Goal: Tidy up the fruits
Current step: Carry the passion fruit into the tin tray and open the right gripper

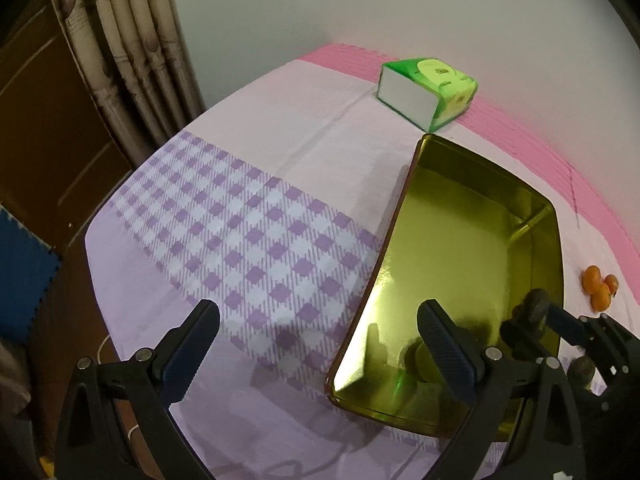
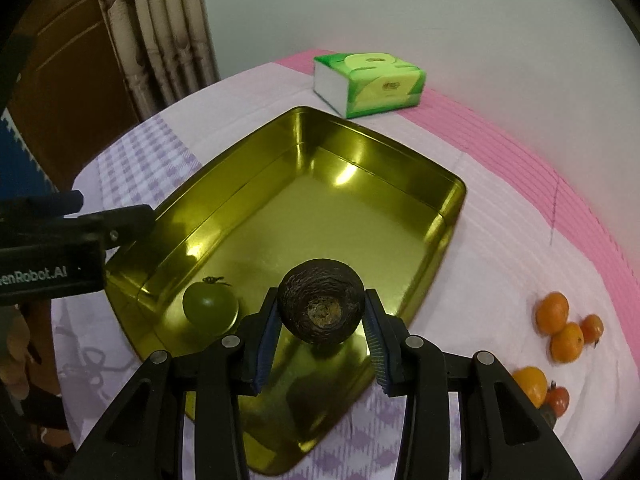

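A gold metal tray sits on the table; it also shows in the left wrist view. A green tomato lies in its near left corner. My right gripper is shut on a dark brown round fruit and holds it above the tray's near end. My left gripper is open and empty, low at the tray's left edge; it shows in the right wrist view. Several orange fruits lie on the cloth right of the tray, also in the left wrist view.
A green tissue pack lies behind the tray near the wall, also in the left wrist view. More small fruits lie at the near right. A purple checked cloth covers the table. Curtains hang at the left.
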